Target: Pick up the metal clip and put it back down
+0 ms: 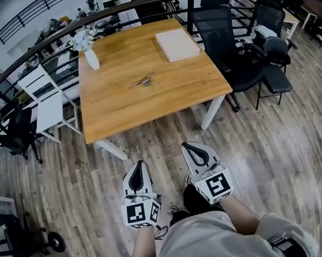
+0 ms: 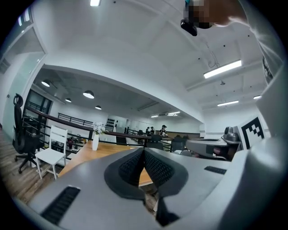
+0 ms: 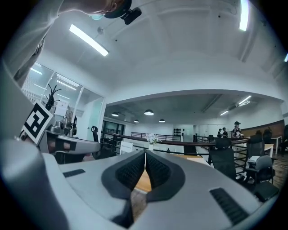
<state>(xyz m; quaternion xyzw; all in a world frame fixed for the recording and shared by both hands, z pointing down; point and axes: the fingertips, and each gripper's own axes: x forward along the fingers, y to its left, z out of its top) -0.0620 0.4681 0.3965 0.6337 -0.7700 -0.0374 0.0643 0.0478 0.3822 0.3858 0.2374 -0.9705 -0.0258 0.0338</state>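
Left gripper (image 1: 137, 166), right gripper (image 1: 190, 147) closed, empty; metal clip (image 1: 142, 81) on table (image 1: 117, 110).

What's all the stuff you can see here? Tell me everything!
table: 1, light brown wood, middle of the room
clip: 1, silver metal, lying near the table's middle
vase: 1, white with pale flowers, far left of the table
pad: 1, cream, flat on the table's far right
white chair: 1, white, left of the table
office chairs: several, black, mostly right of the table
railing: 1, dark, curving behind the table
floor: 1, grey-brown wood planks, all around
left gripper: 1, white and black, jaws shut and empty, short of the table
right gripper: 1, white and black, jaws shut and empty, beside the left one
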